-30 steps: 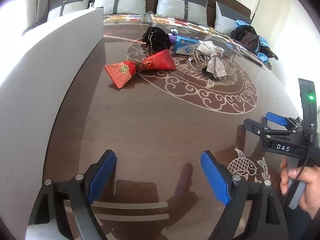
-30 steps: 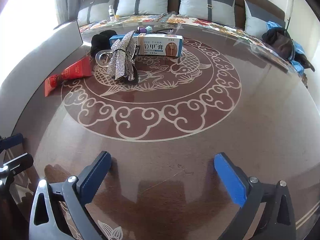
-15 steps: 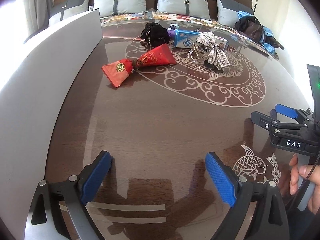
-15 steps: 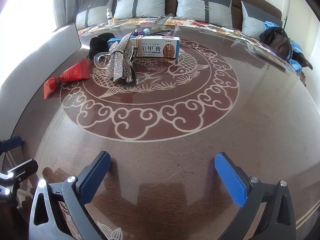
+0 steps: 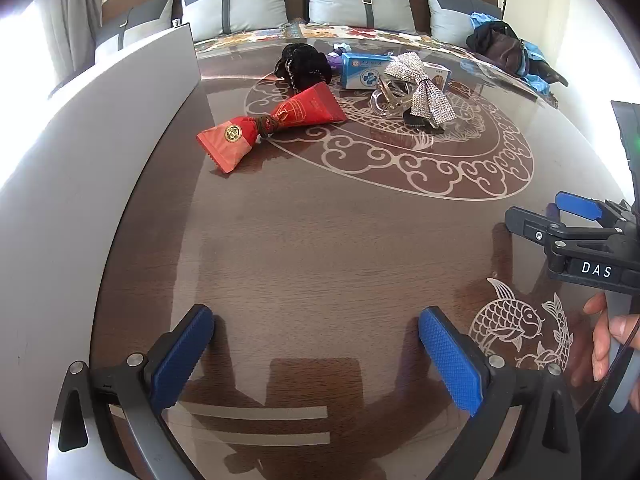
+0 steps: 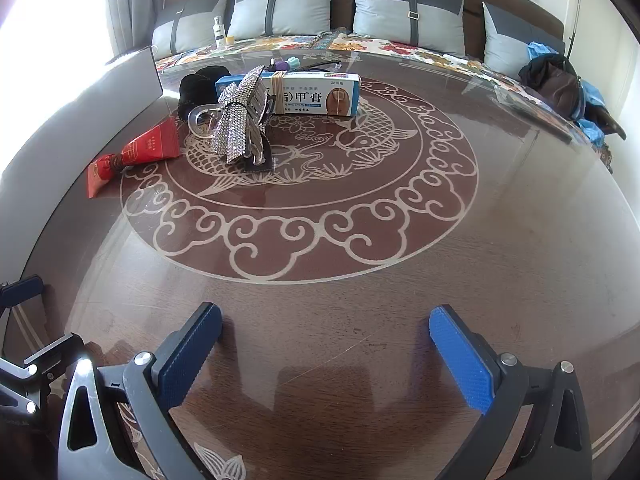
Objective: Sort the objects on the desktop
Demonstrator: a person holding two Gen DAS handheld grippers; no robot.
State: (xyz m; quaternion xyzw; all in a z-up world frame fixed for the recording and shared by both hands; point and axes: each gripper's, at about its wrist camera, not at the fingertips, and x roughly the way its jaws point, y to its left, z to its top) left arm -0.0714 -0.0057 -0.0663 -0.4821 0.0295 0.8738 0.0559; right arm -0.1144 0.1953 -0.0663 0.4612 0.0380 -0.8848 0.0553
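Far left, a grey upright panel [image 5: 100, 128] is standing along the table edge, probably walling off the work area; whether it belongs to a bin is not clear. Just right of it the red sachet pack [image 5: 272, 124] is lying flat on the brown glass-topped table [image 5: 320, 240], cinched at the middle by a brown tie, so it is looking like two packets bundled to move as one. Behind it a black fuzzy scrunchie [image 5: 304, 64] is sitting beside the blue-and-white ointment box [image 6: 288, 90], which is resting on its long side with an elastic band around it. In front of the box the rhinestone bow hair clip [image 6: 240, 120] is leaning over a clear hair claw [image 6: 204, 118], the two touching. All the items to be sorted are huddling on the medallion at the far side, well apart from both tools, likely heaped there as the unsorted pile. Near edge: the left gripper [image 5: 316, 344] is hovering with jaws spread wide and nothing between them, having just been opening, likely readying for a reach toward the red pack, the nearest piece. To its right the right gripper [image 6: 324, 344] is hanging likewise spread and empty over bare wood, held by a hand [image 5: 608, 340] on its handle, seemingly waiting its turn
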